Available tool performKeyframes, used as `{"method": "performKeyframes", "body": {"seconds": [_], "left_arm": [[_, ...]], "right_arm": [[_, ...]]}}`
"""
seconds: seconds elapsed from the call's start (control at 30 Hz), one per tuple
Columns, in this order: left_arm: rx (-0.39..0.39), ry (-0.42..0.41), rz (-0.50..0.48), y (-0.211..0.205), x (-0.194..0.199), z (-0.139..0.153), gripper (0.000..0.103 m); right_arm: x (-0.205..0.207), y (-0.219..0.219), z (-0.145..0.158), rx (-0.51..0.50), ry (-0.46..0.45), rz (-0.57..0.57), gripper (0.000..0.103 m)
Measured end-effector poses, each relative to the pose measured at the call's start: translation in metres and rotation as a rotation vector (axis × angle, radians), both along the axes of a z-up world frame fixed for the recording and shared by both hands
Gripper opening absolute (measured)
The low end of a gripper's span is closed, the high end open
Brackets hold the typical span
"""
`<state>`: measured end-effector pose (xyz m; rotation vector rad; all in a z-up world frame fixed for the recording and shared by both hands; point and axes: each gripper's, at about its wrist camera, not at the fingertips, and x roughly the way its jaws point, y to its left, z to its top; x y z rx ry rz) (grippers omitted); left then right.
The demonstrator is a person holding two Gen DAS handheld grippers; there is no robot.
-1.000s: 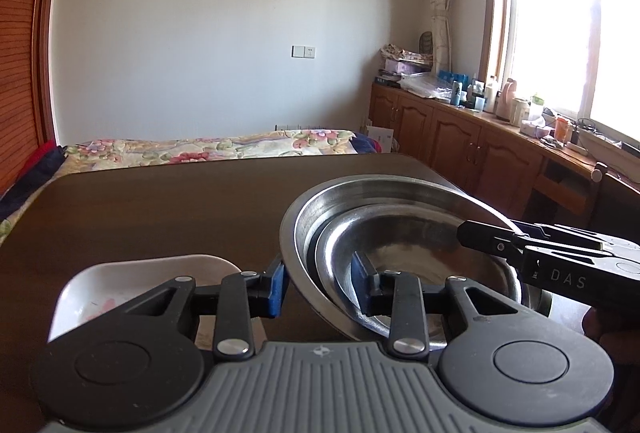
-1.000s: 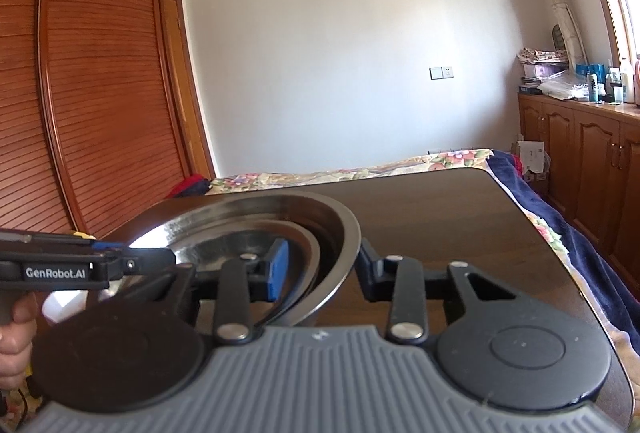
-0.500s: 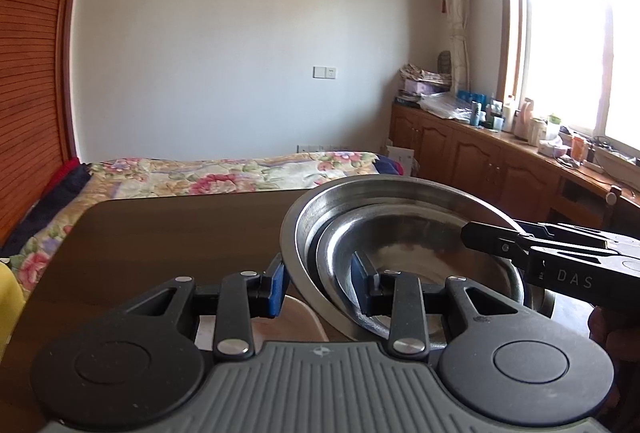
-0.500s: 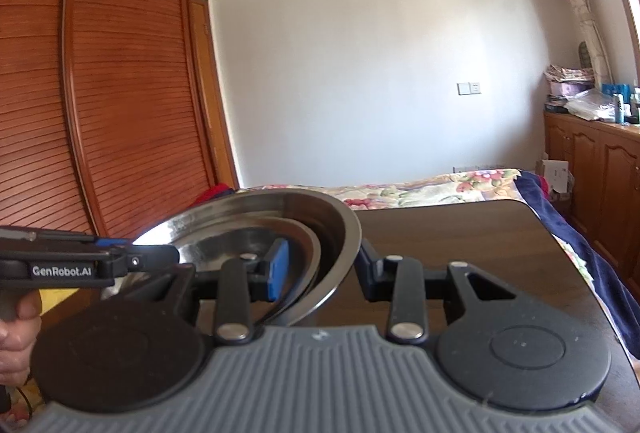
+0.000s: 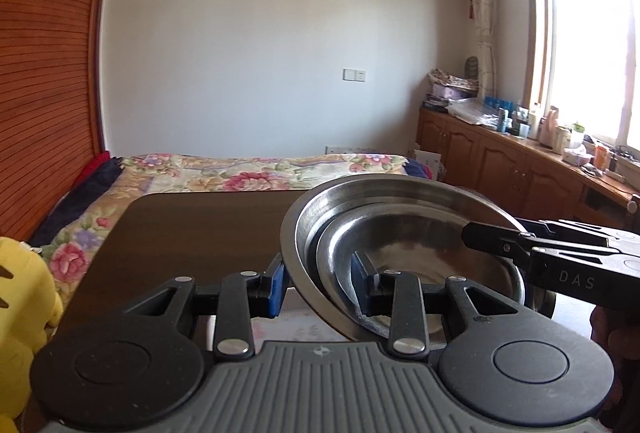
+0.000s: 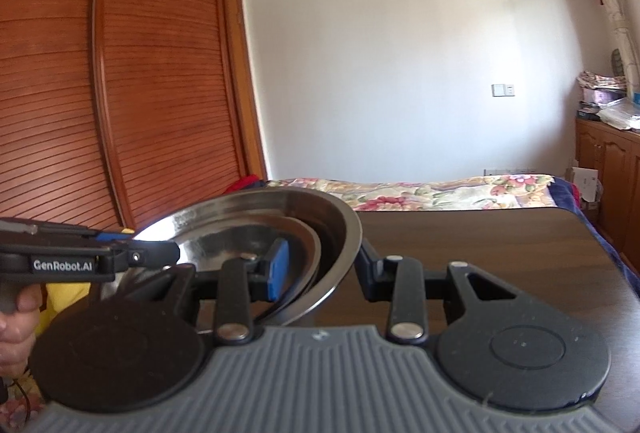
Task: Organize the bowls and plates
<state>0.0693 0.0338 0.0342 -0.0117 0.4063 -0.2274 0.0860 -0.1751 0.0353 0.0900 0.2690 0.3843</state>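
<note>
- Steel bowls, nested: one large bowl (image 5: 384, 201) with one smaller bowl (image 5: 420, 253) seated inside it, two in all.
- Both are held tilted in the air above the near part of the dark wood counter (image 5: 192, 229); they do not rest on it.
- Left gripper (image 5: 320, 283): closed on the near-left rim of the large bowl, one blue pad outside the wall and one inside.
- Right gripper (image 6: 320, 267): closed on the opposite rim, blue pad inside the bowl and dark finger outside. In the left wrist view it enters from the right (image 5: 500, 241).
- One pale dish (image 5: 288, 325) shows faintly under the bowls at the near edge; its shape cannot be told.
- Judged step: carrying the nested pair to its place, with both grippers sharing the load.
- Procedure: hold both grips firm and move the two grippers together at one pace. Level the rim before lowering, or the inner bowl may slide out. Set the base flat on the counter or squarely over the dish, then release one side at a time.
</note>
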Motion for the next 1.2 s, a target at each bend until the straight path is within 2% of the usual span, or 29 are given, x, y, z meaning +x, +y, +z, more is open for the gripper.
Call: {"method": "performKeyframes", "body": {"seconds": [0.57, 1.2], "left_arm": [[-0.028, 0.045, 0.065, 0.041, -0.002, -0.016, 0.036], [-0.029, 0.079, 0.065, 0.047, 0.004, -0.034, 0.036]], "right_arm": [[0.004, 0.045, -0.012, -0.048, 0.050, 0.065, 0.039], [0.005, 0.058, -0.024, -0.083, 0.092, 0.056, 0.039]]}}
